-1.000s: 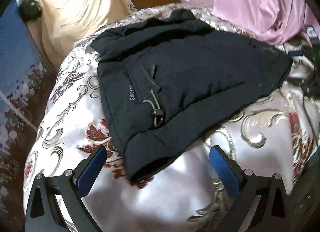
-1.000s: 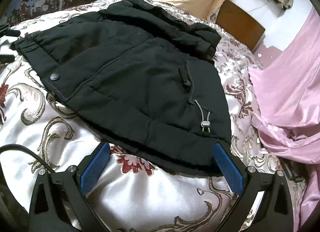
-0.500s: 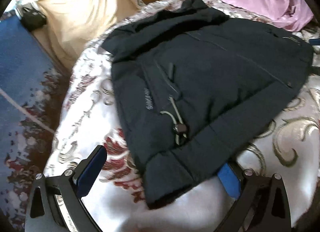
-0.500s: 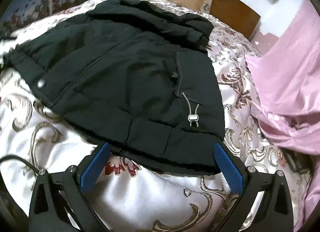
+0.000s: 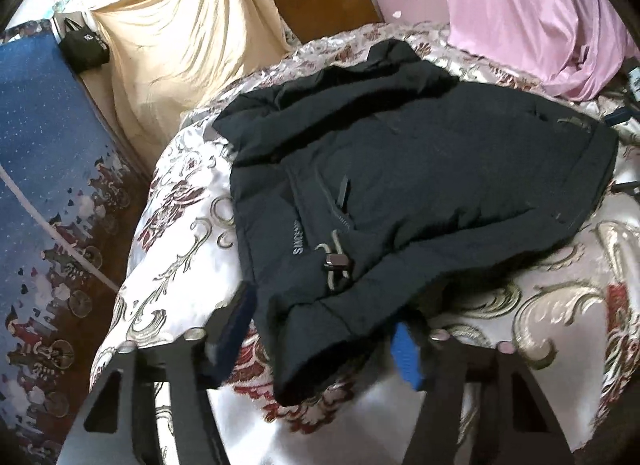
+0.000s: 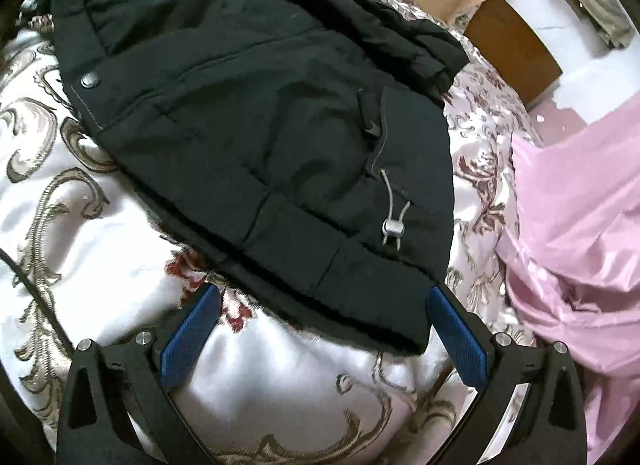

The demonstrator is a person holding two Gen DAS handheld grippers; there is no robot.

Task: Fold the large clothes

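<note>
A black padded jacket [image 5: 420,185] lies partly folded across the middle of a satin bedspread [image 5: 180,265] with scrollwork, its near corner drooping toward the bottom centre of the left wrist view. The left gripper [image 5: 320,337] has that corner between its blue pads [image 5: 406,353]; its jaws have just been closing, drawn in from the wide spread they had a second ago, when the corner lay ahead of them, not between. Whether the pads press the cloth yet I cannot tell, since the left pad is blurred and the jacket hides part of the right one.

In the right wrist view, the right gripper [image 6: 320,329] stands spread wide at the lower centre, its pads either side of the jacket's other near corner, close to the toggle cord [image 6: 392,225], not pinching anything.

To my eye, the left side is taking its hold first; the right looks poised to follow before the hem is lifted over.
</note>
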